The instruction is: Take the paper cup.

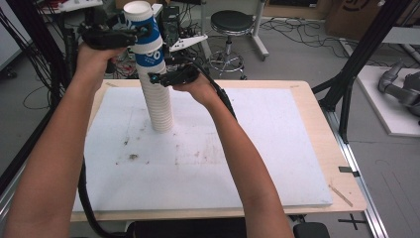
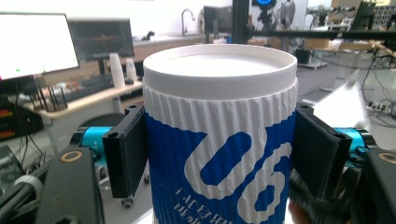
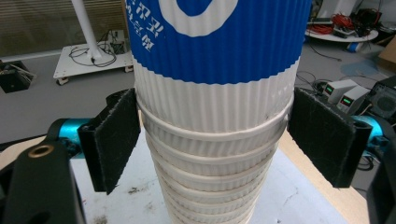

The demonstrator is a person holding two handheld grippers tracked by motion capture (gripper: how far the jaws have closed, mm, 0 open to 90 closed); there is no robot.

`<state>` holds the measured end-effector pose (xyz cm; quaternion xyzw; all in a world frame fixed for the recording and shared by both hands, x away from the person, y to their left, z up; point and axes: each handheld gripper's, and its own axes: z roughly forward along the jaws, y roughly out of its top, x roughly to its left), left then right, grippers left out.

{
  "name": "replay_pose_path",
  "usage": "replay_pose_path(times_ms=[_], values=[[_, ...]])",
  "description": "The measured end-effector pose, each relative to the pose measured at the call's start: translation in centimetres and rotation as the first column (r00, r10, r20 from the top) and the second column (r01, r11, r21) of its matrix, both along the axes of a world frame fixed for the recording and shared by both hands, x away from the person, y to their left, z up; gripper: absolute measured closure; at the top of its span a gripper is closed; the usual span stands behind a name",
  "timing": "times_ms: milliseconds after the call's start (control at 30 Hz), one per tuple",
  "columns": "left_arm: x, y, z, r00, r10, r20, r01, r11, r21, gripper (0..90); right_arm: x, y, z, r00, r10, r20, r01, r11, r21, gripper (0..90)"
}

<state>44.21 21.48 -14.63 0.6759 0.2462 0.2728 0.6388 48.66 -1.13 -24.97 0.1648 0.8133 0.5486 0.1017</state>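
A tall stack of paper cups point(image 1: 157, 104) is seen standing upright on the white board point(image 1: 247, 163) that covers the desk point(image 1: 341, 163), toward its far left part. The top cup point(image 1: 146, 34), ribbed white with a blue print, is seen raised partly out of the cup below it, its white rim at the very top.

Left claw point(image 1: 141, 33): positioned high on the stack, level with the upper part of the top cup. In the left gripper view the top cup point(image 2: 219, 135) is seen between the two black pads, each pad laid against the ribbed wall just under the rim. The claw is recorded as clenched on the top cup.

Right claw point(image 1: 154, 78): positioned lower, at the place where the blue-printed cup meets the plain white rims beneath. In the right gripper view the stack of paper cups point(image 3: 212, 154) lies between the pads; the left pad touches the cup wall, and the right pad sits at the edge of a rim. The claw is recorded as grasping the stack just below the top cup.

Dark specks are noted on the white board in front of the stack.
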Motion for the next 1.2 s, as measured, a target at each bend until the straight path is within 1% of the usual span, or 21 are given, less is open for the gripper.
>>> replay_pose_path(times_ms=[100,133,200,233,333,400,467,567,633,733,767,800,867,933,967,1000,1033,1067,1100,1133,1200], values=[[-0.7,-0.3,1.8,0.9993,0.018,0.032,-0.018,0.9998,-0.006,27.9,-0.1,-0.1,0.0,0.9999,-0.013,0.004,0.013,1.0,-0.005,17.5],[-0.9,-0.4,2.2,0.9992,0.021,0.035,-0.02,0.9997,-0.009,27.9,-0.2,-0.1,0.0,0.9997,-0.022,0.01,0.022,1.0,-0.019,17.4],[-1.4,-0.6,3.1,0.998,0.035,0.052,-0.035,0.9993,-0.014,27.9,-0.2,-0.4,0.0,0.9994,-0.031,0.014,0.031,0.999,-0.026,17.4],[-1.6,-0.6,3.5,0.9973,0.04,0.061,-0.039,0.9991,-0.014,27.9,-0.2,-0.7,0.0,0.9996,-0.027,0.009,0.027,0.999,-0.024,17.4],[-2.1,-0.7,4.3,0.9961,0.044,0.076,-0.041,0.9985,-0.035,27.9,-0.4,-1.8,0.2,0.9993,-0.037,0.008,0.037,0.999,-0.012,17.4],[-2.5,-0.8,4.7,0.9965,0.032,0.077,-0.028,0.9984,-0.049,27.9,-0.7,-2.7,0.4,0.999,-0.043,0.009,0.043,0.999,-0.019,17.5],[-3.0,-1.1,5.1,0.9964,0.018,0.083,-0.014,0.9988,-0.048,28.0,-0.9,-3.8,0.5,0.9987,-0.049,0.014,0.049,0.999,-0.024,17.5],[-3.7,-1.7,5.2,0.9967,-0.009,0.081,0.013,0.9984,-0.056,28.0,-1.5,-5.8,0.7,0.9981,-0.059,0.015,0.06,0.998,-0.021,17.5],[-4.2,-2.3,5.0,0.9963,-0.04,0.076,0.045,0.9967,-0.067,28.0,-2.0,-7.3,0.7,0.9976,-0.068,0.01,0.068,0.998,-0.013,17.5],[-5.0,-3.4,4.5,0.9942,-0.076,0.076,0.08,0.9953,-0.055,28.0,-3.0,-9.9,0.6,0.9961,-0.087,0.015,0.087,0.996,-0.016,17.5],[-5.2,-3.8,4.2,0.9934,-0.088,0.074,0.092,0.9948,-0.043,28.1,-3.2,-10.5,0.6,0.996,-0.088,0.014,0.088,0.996,-0.013,17.5],[-5.5,-4.3,3.8,0.9919,-0.105,0.071,0.109,0.993,-0.047,28.0,-3.6,-11.3,0.5,0.9953,-0.095,0.016,0.096,0.995,-0.013,17.5],[-6.0,-5.2,2.9,0.9888,-0.135,0.065,0.137,0.9898,-0.039,28.0,-4.2,-12.8,0.2,0.9941,-0.106,0.022,0.107,0.994,-0.015,17.5],[-6.4,-6.2,1.7,0.9844,-0.165,0.063,0.167,0.9853,-0.036,28.1,-4.9,-14.3,-0.2,0.9925,-0.12,0.022,0.12,0.993,-0.019,17.4],[-6.6,-6.7,1.0,0.9839,-0.168,0.062,0.169,0.9853,-0.021,28.0,-5.3,-15.0,-0.5,0.9915,-0.129,0.019,0.129,0.991,-0.026,17.5],[-6.7,-7.2,0.3,0.9822,-0.179,0.056,0.18,0.9835,-0.014,28.1,-5.7,-15.9,-0.8,0.9911,-0.131,0.027,0.131,0.991,-0.015,17.5],[-6.9,-7.8,-0.5,0.9815,-0.186,0.047,0.186,0.9825,-0.004,28.1,-6.1,-16.6,-1.2,0.9905,-0.137,0.015,0.137,0.991,-0.004,17.5],[-6.9,-8.1,-1.1,0.9808,-0.19,0.042,0.19,0.9817,0.002,28.0,-6.5,-17.5,-1.7,0.9889,-0.148,0.013,0.148,0.989,-0.005,17.5],[-6.9,-8.6,-1.8,0.9794,-0.199,0.037,0.199,0.9801,0.004,28.1,-6.7,-18.1,-2.0,0.9882,-0.153,0.012,0.153,0.988,-0.002,17.5],[-6.9,-8.9,-2.6,0.978,-0.207,0.027,0.207,0.9784,0.003,28.0,-7.0,-18.7,-2.5,0.9864,-0.165,-0.002,0.165,0.986,0.001,17.5],[-6.9,-9.6,-4.0,0.977,-0.213,0.017,0.212,0.9771,0.012,28.0,-7.5,-20.0,-3.3,0.9834,-0.182,-0.005,0.182,0.983,0.004,17.5]])
